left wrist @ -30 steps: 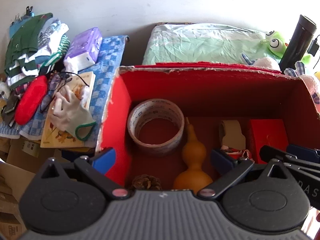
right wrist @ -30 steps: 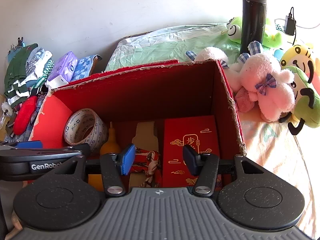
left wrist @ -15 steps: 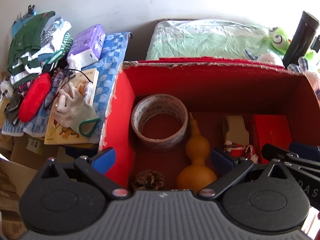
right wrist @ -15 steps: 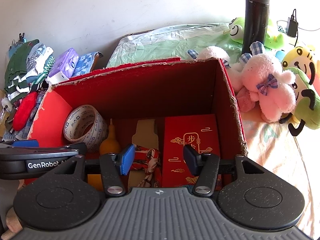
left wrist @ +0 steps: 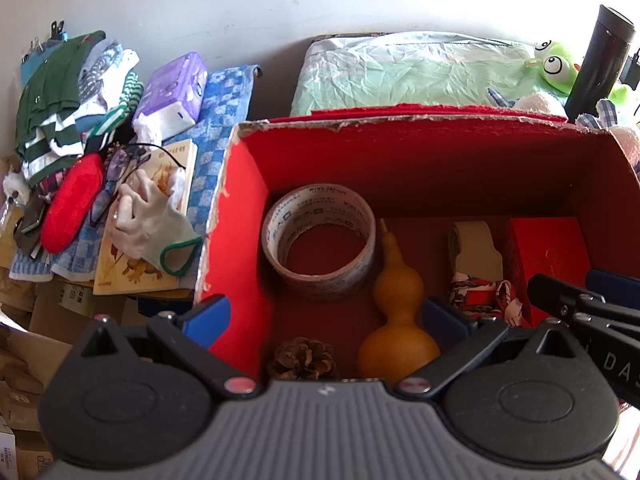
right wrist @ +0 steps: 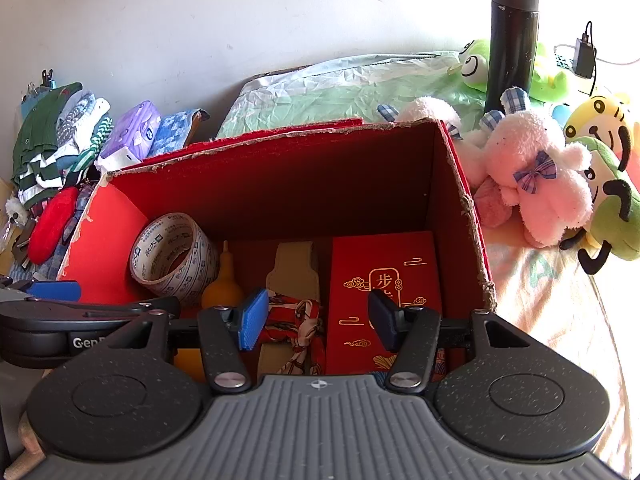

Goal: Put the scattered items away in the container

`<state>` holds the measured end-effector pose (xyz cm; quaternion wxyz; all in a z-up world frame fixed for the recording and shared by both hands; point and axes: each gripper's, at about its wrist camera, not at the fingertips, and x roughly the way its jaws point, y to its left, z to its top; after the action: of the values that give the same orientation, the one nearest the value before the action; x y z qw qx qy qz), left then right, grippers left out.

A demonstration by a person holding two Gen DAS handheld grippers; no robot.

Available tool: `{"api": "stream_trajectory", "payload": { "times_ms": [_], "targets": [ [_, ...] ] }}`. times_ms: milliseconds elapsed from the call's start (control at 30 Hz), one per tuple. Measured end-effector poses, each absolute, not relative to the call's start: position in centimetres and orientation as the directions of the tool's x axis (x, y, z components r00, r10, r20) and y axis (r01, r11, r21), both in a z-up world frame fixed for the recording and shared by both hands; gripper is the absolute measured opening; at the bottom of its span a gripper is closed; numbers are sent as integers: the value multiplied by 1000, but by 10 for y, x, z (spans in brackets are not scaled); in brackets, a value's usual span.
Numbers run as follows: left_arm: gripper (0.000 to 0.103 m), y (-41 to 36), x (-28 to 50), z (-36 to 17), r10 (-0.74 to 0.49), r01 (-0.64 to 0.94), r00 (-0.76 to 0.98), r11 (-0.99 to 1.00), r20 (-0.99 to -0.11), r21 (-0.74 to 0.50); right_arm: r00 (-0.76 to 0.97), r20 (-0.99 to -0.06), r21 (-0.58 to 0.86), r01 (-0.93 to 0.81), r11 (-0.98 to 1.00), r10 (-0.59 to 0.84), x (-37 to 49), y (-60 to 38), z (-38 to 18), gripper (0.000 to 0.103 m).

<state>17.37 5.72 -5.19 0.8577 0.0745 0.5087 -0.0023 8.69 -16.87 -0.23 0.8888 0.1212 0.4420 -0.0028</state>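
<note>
The red cardboard box (left wrist: 236, 248) (right wrist: 300, 184) stands open below both grippers. Inside lie a tape roll (left wrist: 320, 280) (right wrist: 196, 256), an orange gourd (left wrist: 398, 344) (right wrist: 222, 292), a pine cone (left wrist: 302, 358), a red patterned scarf on a card (left wrist: 480, 292) (right wrist: 296, 320) and a red gift box (left wrist: 548, 256) (right wrist: 384, 272). My left gripper (left wrist: 326, 316) is wide open over the box's near left corner and holds nothing. Over the scarf and gift box, my right gripper (right wrist: 318, 318) is open and grips neither.
Left of the box lie folded clothes (left wrist: 60, 92), a purple tissue pack (left wrist: 172, 88), a white glove (left wrist: 148, 224) on a book, glasses and a red pouch (left wrist: 72, 204). Behind is a green bag (right wrist: 340, 92). Plush toys (right wrist: 536, 176) and a black flask (right wrist: 512, 44) crowd the right.
</note>
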Motion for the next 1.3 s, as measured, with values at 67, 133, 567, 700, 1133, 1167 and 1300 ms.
{"api": "stream_trajectory", "payload": {
  "times_ms": [67, 133, 567, 700, 1133, 1167, 1300],
  "targets": [
    [102, 57, 173, -52, 72, 78, 484, 989, -872, 125, 610, -786, 212, 113, 971, 101, 87, -168, -2, 58],
    [102, 57, 173, -52, 73, 76, 486, 989, -871, 125, 612, -785, 213, 115, 970, 100, 86, -168, -2, 58],
    [102, 56, 172, -52, 80, 73, 489, 989, -869, 132, 612, -785, 210, 114, 971, 98, 86, -168, -2, 57],
    [102, 56, 172, -52, 79, 73, 489, 989, -869, 131, 613, -784, 212, 114, 971, 99, 86, -169, -2, 57],
    [102, 60, 171, -51, 64, 71, 495, 991, -867, 113, 614, -784, 210, 121, 970, 93, 87, -169, -1, 57],
    [102, 60, 172, -51, 62, 72, 495, 991, -867, 112, 615, -783, 207, 122, 971, 90, 87, -169, -1, 57],
    [102, 60, 171, -49, 59, 71, 492, 992, -868, 108, 616, -784, 199, 127, 972, 80, 85, -167, 0, 58]
  ]
}}
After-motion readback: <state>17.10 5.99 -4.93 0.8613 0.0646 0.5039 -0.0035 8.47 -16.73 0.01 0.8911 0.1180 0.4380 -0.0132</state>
